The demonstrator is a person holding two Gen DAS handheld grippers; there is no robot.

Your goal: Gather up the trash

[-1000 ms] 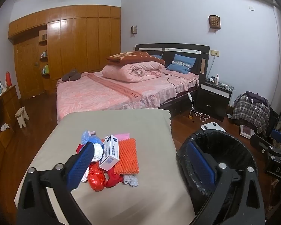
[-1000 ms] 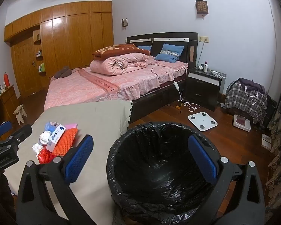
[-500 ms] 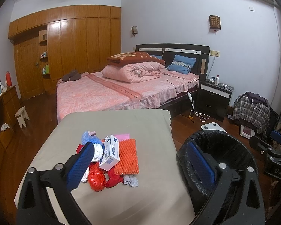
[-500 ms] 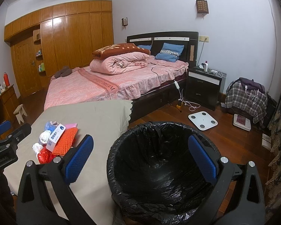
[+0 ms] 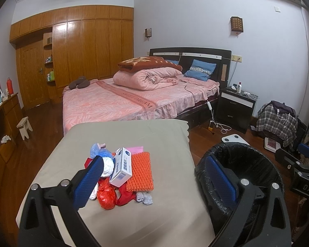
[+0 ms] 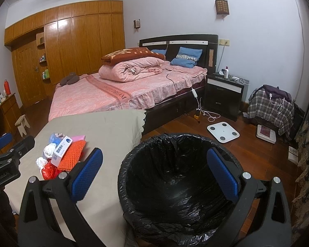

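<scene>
A pile of trash lies on the beige-covered table (image 5: 146, 216): a white box (image 5: 122, 167), an orange studded pad (image 5: 139, 174), a crumpled red bag (image 5: 106, 196), a blue bag (image 5: 96, 149), white wads and a grey scrap (image 5: 145, 198). The pile also shows in the right wrist view (image 6: 60, 154). A bin lined with a black bag (image 6: 175, 185) stands right of the table; it shows in the left wrist view (image 5: 247, 164). My left gripper (image 5: 154, 181) is open and empty, above the table just behind the pile. My right gripper (image 6: 154, 177) is open and empty over the bin.
A bed with pink bedding (image 5: 134, 100) stands beyond the table. A dark nightstand (image 5: 237, 109), a white scale (image 6: 223, 131) and a chair with plaid cloth (image 6: 269, 107) are at the right. A wooden wardrobe (image 5: 82, 47) lines the far wall. A small stool (image 5: 24, 126) stands left.
</scene>
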